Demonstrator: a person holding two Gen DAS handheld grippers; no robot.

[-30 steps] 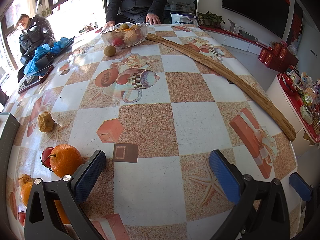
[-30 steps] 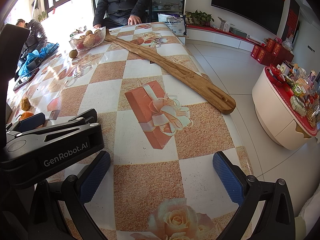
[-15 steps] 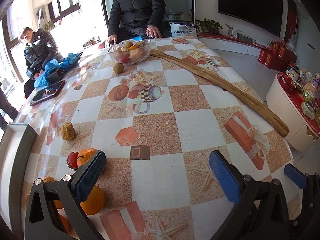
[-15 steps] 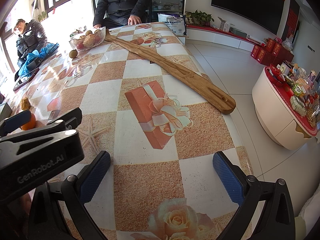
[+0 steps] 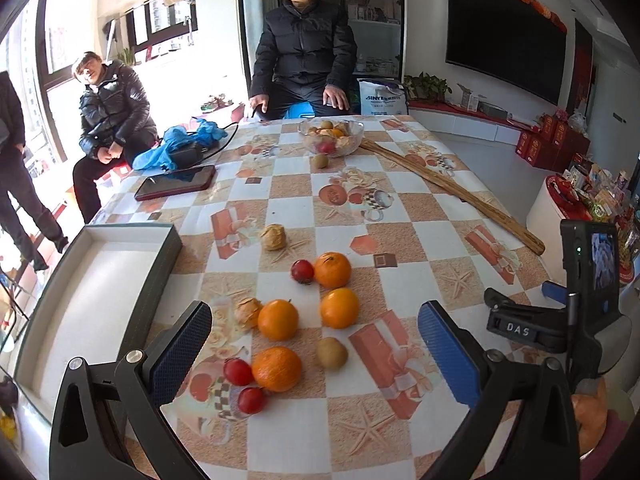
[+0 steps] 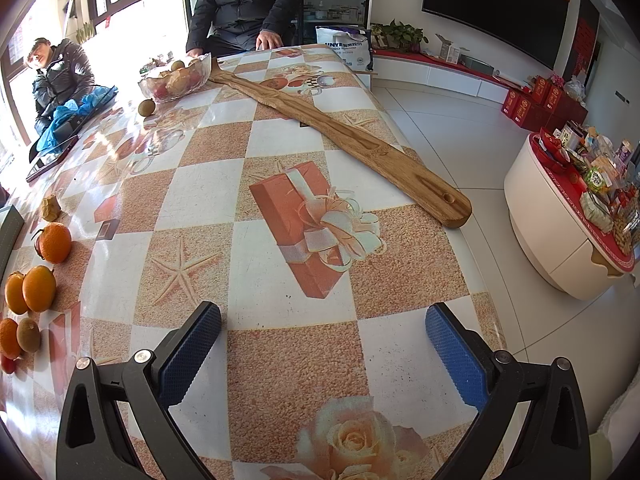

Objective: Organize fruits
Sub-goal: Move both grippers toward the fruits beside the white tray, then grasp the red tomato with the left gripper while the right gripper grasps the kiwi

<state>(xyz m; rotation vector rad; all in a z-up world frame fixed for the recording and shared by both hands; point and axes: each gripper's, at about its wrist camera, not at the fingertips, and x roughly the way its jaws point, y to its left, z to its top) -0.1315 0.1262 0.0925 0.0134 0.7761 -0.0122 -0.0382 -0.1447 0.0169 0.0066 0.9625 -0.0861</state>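
Observation:
Loose fruit lies on the patterned table: several oranges [image 5: 277, 319], small red fruits [image 5: 238, 372], a kiwi [image 5: 331, 353] and two papery husked fruits [image 5: 273, 237]. My left gripper [image 5: 316, 354] hovers open over this cluster, holding nothing. An empty white box with a dark rim [image 5: 158, 264] sits to the left. A glass bowl [image 5: 332, 137] of fruit stands at the far end, with a kiwi [image 5: 320, 160] beside it. My right gripper [image 6: 323, 346] is open above bare tablecloth; the oranges [image 6: 39, 288] lie to its left.
A long wooden paddle [image 6: 340, 136] lies diagonally along the table's right side. A phone [image 5: 174, 188] and blue cloth [image 5: 176, 144] rest at the far left. Two people in dark jackets sit at the far side. The right gripper's body [image 5: 560, 320] shows at right.
My left gripper has pulled back and swung left, bringing the fruit cluster and the white box into view. My right gripper has stayed put; the left one has left its view.

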